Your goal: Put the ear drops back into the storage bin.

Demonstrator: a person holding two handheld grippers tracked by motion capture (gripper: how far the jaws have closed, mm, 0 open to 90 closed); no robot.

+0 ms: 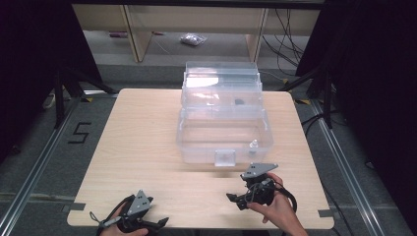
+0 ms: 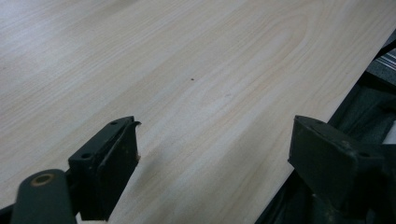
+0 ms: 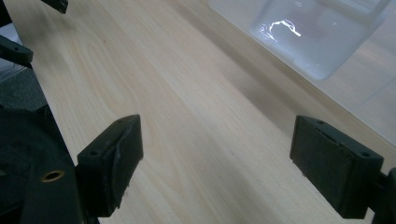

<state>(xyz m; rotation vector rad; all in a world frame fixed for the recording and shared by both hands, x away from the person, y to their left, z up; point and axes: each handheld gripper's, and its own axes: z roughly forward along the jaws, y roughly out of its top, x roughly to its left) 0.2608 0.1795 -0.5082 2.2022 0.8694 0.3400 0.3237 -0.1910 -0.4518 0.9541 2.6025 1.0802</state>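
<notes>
Near the table (image 1: 147,147) front edge I hold my left gripper (image 1: 147,225) and right gripper (image 1: 241,200), jaws apart and empty, probably resting; ahead stands the open clear plastic box (image 1: 223,142), untouched.

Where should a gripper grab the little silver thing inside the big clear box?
Probably by its top, coming straight down from above. The little silver thing seems to stand upright in the front right corner of the clear box, whose lid is open, so the walls block any sideways approach. The right gripper is nearer and its jaws are already open. What the thing is, I can't tell.
</notes>
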